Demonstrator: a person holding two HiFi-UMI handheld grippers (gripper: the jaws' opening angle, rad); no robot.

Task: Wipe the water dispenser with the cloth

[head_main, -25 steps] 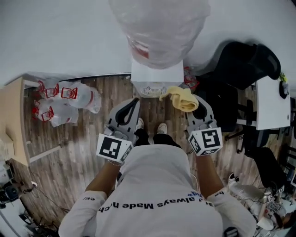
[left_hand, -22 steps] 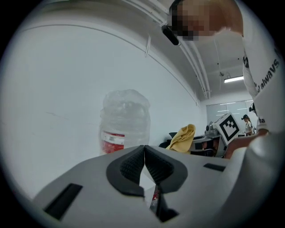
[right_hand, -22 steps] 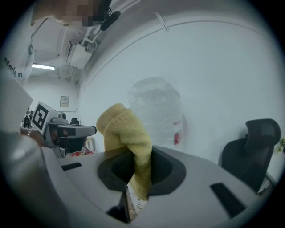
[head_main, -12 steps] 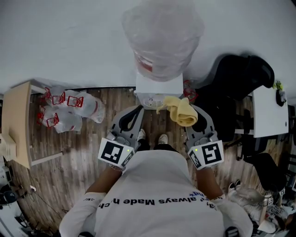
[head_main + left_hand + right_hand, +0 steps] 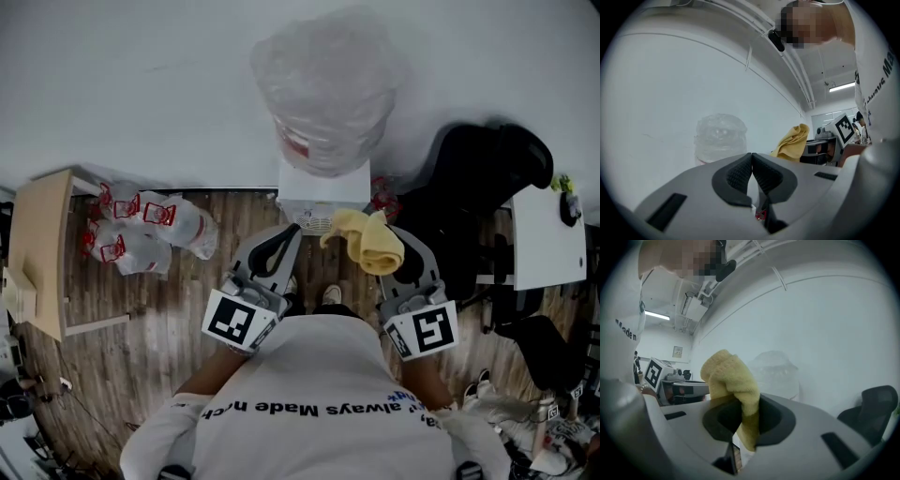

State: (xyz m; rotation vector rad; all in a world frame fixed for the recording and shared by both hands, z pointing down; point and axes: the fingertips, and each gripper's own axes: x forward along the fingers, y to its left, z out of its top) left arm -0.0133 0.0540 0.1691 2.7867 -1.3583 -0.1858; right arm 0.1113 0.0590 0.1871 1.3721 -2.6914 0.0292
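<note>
A white water dispenser (image 5: 323,192) stands against the wall, topped by a large clear bottle (image 5: 323,89) wrapped in plastic film. The bottle (image 5: 720,138) shows ahead in the left gripper view, and the bottle (image 5: 774,373) also in the right gripper view. My right gripper (image 5: 392,246) is shut on a yellow cloth (image 5: 366,239), which bunches up above the jaws just in front of the dispenser's front edge. The cloth (image 5: 733,390) hangs between the pads. My left gripper (image 5: 289,236) is shut with nothing in it, close to the dispenser's lower left front.
Clear plastic bags with red print (image 5: 141,230) lie on the wooden floor at the left, beside a light wooden desk (image 5: 37,248). A black office chair (image 5: 483,183) and a white table (image 5: 544,234) stand at the right.
Both grippers have moved forward and up toward the dispenser. The cloth now sits nearer its front edge.
</note>
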